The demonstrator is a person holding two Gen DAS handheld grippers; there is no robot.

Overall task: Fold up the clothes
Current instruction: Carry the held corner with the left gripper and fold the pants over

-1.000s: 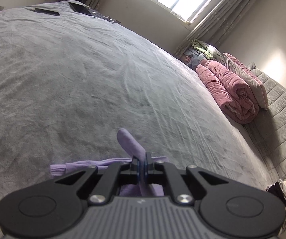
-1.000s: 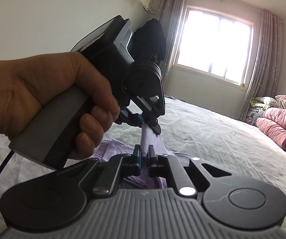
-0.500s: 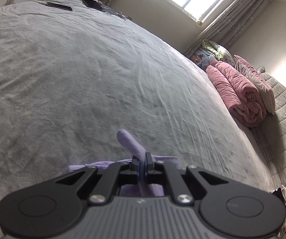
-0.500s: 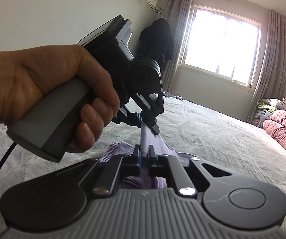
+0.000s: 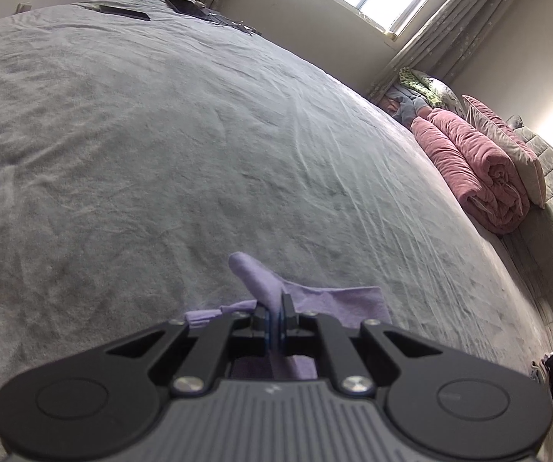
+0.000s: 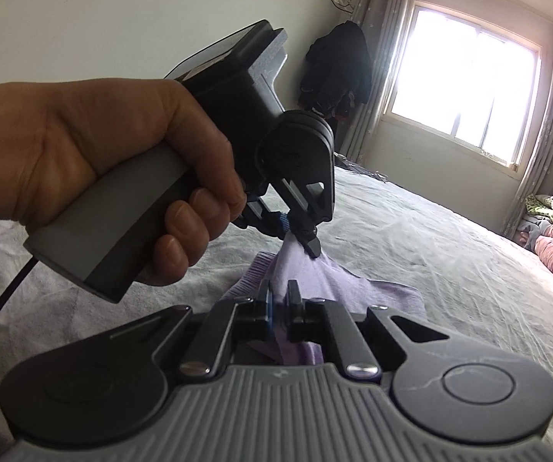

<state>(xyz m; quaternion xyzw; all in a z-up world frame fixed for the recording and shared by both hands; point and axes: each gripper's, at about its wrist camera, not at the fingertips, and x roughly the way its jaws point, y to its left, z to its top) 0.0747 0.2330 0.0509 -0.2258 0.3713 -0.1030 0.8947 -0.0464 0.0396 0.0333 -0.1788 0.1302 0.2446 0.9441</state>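
Fingers of both the left gripper (image 5: 276,310) and right gripper (image 6: 279,295) stay pinched on the lilac garment (image 6: 376,300), which now spreads wider over the near part of the bed (image 5: 199,134), suggesting a fold being laid down.

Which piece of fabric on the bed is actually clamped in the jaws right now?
The lavender garment in front, pinched by the left gripper and right gripper. The rolled pink blanket lies untouched by the far edge.
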